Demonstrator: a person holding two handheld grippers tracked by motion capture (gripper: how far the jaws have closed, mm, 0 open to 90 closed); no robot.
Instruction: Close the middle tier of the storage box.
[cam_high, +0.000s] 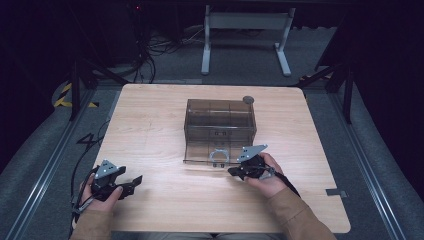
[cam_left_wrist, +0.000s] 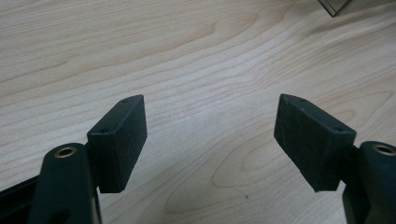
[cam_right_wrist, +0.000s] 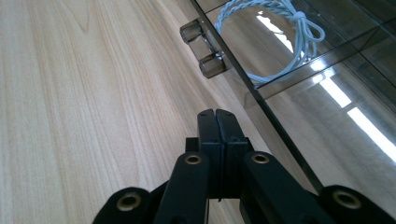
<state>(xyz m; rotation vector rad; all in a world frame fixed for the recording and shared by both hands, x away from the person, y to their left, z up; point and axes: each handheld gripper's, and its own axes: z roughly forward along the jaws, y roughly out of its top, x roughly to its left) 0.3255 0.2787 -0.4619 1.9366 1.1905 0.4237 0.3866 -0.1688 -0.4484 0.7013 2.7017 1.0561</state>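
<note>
Wood table (cam_high: 150, 125) on grey carpet; left tongs (cam_left_wrist: 210, 135) gape empty, right tongs (cam_right_wrist: 218, 122) closed empty.

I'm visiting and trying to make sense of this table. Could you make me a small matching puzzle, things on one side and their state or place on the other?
Things:
1. left gripper
2. right gripper
3. white cord
4. round grey disc

States or places:
A. coiled inside the clear box
B. fingers pressed together, holding nothing
C. at the box's far right corner
D. fingers wide apart over bare wood

Pairs: 1-D, 2-B, 3-A, 4-C
</note>
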